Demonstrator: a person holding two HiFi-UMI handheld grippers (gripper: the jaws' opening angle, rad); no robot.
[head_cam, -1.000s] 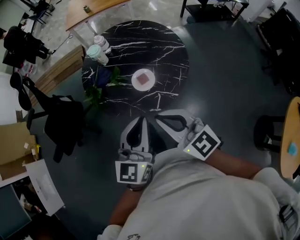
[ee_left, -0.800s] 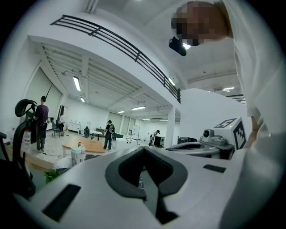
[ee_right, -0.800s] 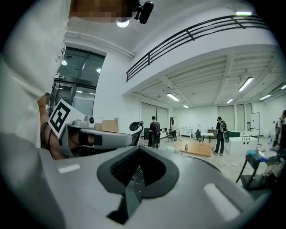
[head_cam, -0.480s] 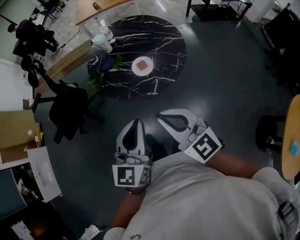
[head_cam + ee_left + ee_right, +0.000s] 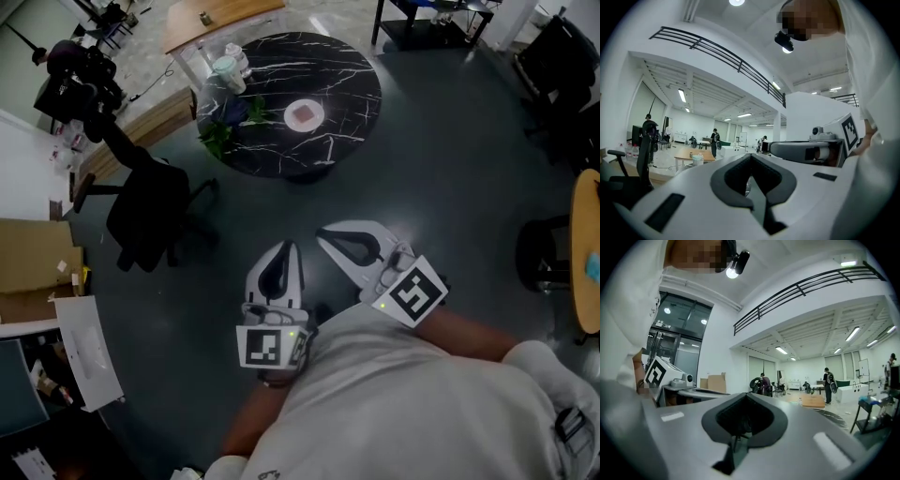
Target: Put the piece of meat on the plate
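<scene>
- The piece of meat [image 5: 305, 114] is sitting on the plate [image 5: 290, 118], a reddish slab on the white disc, about the middle of the round black marble surface [image 5: 352, 84] – so the task is looking finished from here.
- Nothing seems to be left but clearing off; the meat is lying flat and fully inside the rim, as far as this distant view is showing.
- The left tongs [image 5: 284, 249] are staying clenched and empty – in the left gripper view [image 5: 751, 157] the jaws are meeting with nothing between them.
- The right tongs [image 5: 322, 232] are clenched as well, jaws together in the right gripper view [image 5: 745, 395], carrying nothing.
- Both tongs are being held level and close to the person's chest, over the dark floor [image 5: 441, 187], well apart from the surface.
- Also on the surface: a leafy bunch [image 5: 230, 120] by the left edge and a cup [image 5: 226, 67] at the far-left edge, both untouched.
- Against a second ago: the surface is shrinking and sliding up the head view, from just ahead of the tongs to well away near the top, so the person is backing off from it.
- More floor is opening up between the tongs and the surface, and the office chair [image 5: 148, 211] is now showing more fully at the left.
- Plate and meat are keeping their place on the surface throughout; the tongs are keeping the same clenched pose.
</scene>
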